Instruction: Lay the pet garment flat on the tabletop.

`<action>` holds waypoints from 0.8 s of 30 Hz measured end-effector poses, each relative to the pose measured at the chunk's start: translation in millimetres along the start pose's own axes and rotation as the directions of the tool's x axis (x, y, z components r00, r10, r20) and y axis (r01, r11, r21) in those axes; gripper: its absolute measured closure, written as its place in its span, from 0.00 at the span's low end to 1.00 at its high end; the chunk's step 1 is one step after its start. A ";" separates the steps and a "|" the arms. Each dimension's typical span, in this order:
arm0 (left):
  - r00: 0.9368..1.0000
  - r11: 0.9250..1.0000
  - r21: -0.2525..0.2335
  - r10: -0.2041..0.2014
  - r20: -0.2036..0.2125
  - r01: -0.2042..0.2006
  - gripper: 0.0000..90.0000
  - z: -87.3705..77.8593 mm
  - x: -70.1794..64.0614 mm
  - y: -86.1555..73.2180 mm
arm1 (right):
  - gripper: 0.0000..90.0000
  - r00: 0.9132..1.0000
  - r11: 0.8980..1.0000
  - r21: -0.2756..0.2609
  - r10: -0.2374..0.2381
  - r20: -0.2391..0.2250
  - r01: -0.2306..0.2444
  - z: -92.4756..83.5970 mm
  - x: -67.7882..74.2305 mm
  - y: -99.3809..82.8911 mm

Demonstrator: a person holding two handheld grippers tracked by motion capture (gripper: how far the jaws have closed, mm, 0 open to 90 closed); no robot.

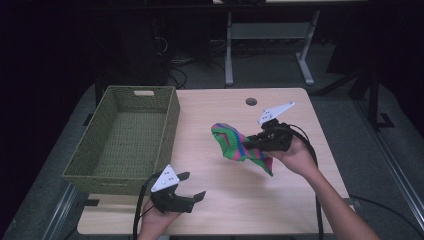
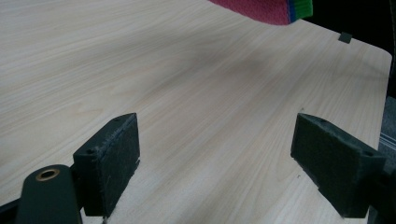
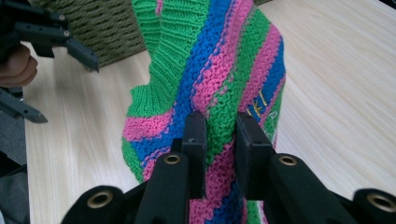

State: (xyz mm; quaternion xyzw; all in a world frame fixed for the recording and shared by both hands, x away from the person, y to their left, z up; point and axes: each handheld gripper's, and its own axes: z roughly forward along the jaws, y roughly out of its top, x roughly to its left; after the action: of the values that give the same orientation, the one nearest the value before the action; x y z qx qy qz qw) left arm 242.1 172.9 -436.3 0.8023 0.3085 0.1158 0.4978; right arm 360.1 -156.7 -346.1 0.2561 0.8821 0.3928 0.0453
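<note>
A knitted cloth (image 1: 239,146) striped green, pink and blue hangs above the middle of the wooden table (image 1: 220,105). My right gripper (image 1: 251,141) is shut on it from the right; in the right gripper view the knit cloth (image 3: 219,79) is pinched between the two black jaws of the right gripper (image 3: 220,135). My left gripper (image 1: 191,186) sits near the table's front edge, left of centre, open with nothing between its jaws. In the left gripper view the left gripper (image 2: 215,158) stands wide over bare wood, with a corner of the cloth (image 2: 266,9) at the top.
A green woven basket (image 1: 167,127) stands on the left part of the table, empty inside. A round cable hole (image 1: 251,101) lies near the table's far edge. Metal desk legs (image 1: 229,50) and cables stand on the floor beyond.
</note>
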 end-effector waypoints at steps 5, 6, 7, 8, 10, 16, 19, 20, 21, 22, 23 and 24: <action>1.000 1.000 -0.006 0.005 -0.006 -0.005 0.17 -0.5 -0.6 0.4 | 0.84 1.000 1.000 0.018 -0.019 -0.008 0.019 5.8 8.8 -6.9; 1.000 1.000 -0.008 0.001 -0.005 -0.001 0.17 -0.8 -0.4 0.3 | 0.84 1.000 1.000 0.017 -0.024 -0.014 0.024 7.0 10.0 -8.3; 1.000 1.000 -0.006 0.000 -0.005 0.000 0.17 -1.2 0.1 0.2 | 0.84 1.000 0.999 0.022 -0.025 -0.019 0.025 7.9 11.4 -9.4; 1.000 1.000 -0.004 0.001 -0.006 -0.001 0.17 -1.3 0.7 0.1 | 0.84 0.999 0.999 0.026 -0.026 -0.021 0.027 8.5 12.8 -10.6; 1.000 1.000 -0.002 0.001 -0.008 -0.001 0.17 -0.7 1.2 -0.1 | 0.84 0.999 0.999 0.027 -0.033 -0.022 0.033 9.5 14.7 -13.4; 1.000 1.000 -0.002 -0.003 -0.007 0.003 0.17 -0.8 0.5 0.1 | 0.84 0.999 0.999 0.032 -0.025 -0.036 0.026 11.0 18.0 -23.8; 1.000 1.000 -0.004 -0.008 -0.008 0.008 0.17 -0.7 1.1 -0.4 | 0.84 0.999 0.999 0.037 -0.036 -0.030 0.037 10.5 21.9 -28.0; 1.000 1.000 -0.001 -0.009 -0.007 0.009 0.17 -0.8 1.3 -0.5 | 0.84 0.999 0.998 0.039 -0.037 -0.031 0.038 10.7 22.8 -29.3; 1.000 1.000 -0.001 -0.009 -0.009 0.009 0.17 -0.5 1.3 -0.6 | 0.84 0.999 0.998 0.038 -0.040 -0.032 0.041 11.5 23.4 -30.6; 1.000 1.000 0.005 -0.003 -0.012 0.003 0.17 -0.9 1.4 -0.3 | 0.84 0.998 0.998 0.039 -0.042 -0.036 0.043 12.1 24.1 -31.8; 1.000 1.000 0.000 -0.004 -0.014 0.004 0.17 -0.9 1.1 -0.4 | 0.84 0.999 0.998 0.041 -0.041 -0.034 0.042 12.9 25.5 -32.9; 1.000 1.000 -0.003 -0.007 -0.013 0.007 0.17 -1.2 1.2 -0.4 | 0.84 0.998 0.998 0.044 -0.041 -0.039 0.043 13.9 26.3 -34.1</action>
State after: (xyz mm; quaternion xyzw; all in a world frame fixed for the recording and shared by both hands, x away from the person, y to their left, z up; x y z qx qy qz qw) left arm 242.3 174.6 -436.2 0.7997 0.3143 0.1200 0.4973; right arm 327.0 -153.7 -376.9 0.2311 0.8965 0.3768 0.0312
